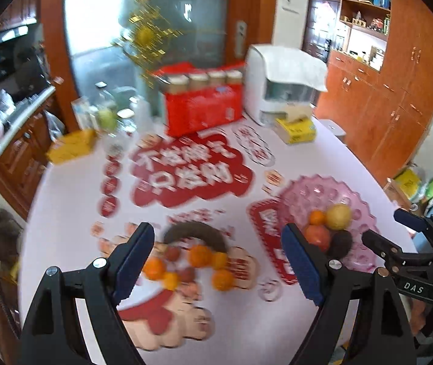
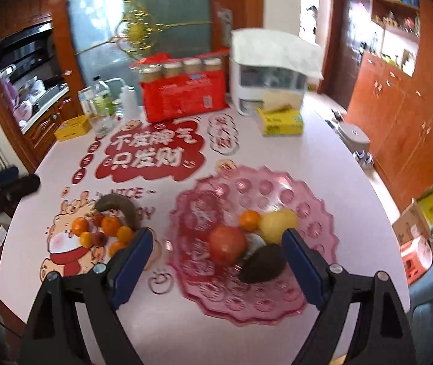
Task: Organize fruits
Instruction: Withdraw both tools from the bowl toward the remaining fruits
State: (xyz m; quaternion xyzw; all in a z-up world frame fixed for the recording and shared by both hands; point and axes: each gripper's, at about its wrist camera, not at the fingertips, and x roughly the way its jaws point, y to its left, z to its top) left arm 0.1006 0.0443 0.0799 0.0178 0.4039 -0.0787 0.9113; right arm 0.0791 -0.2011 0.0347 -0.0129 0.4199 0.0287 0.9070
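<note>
On the pale desk (image 2: 247,158), a pink scalloped plate (image 2: 277,188) is seen, holding a red apple (image 2: 227,245), a small orange (image 2: 250,219), a yellow fruit (image 2: 277,223) and a dark avocado-like fruit (image 2: 262,263), all touching one another near the plate's middle. To the left of the plate, apart from it, a loose cluster of small oranges (image 2: 110,224) and reddish fruits is laid over a cartoon print, with a dark curved fruit (image 2: 116,205) just behind them. Behind the plate, well apart, a yellow tissue box (image 2: 282,121) and a red package (image 2: 186,97) are found. The left gripper (image 1: 218,261) is held above the cluster, fingers spread, nothing between them. The right gripper (image 2: 216,264) is held above the plate, fingers likewise spread and empty.
</note>
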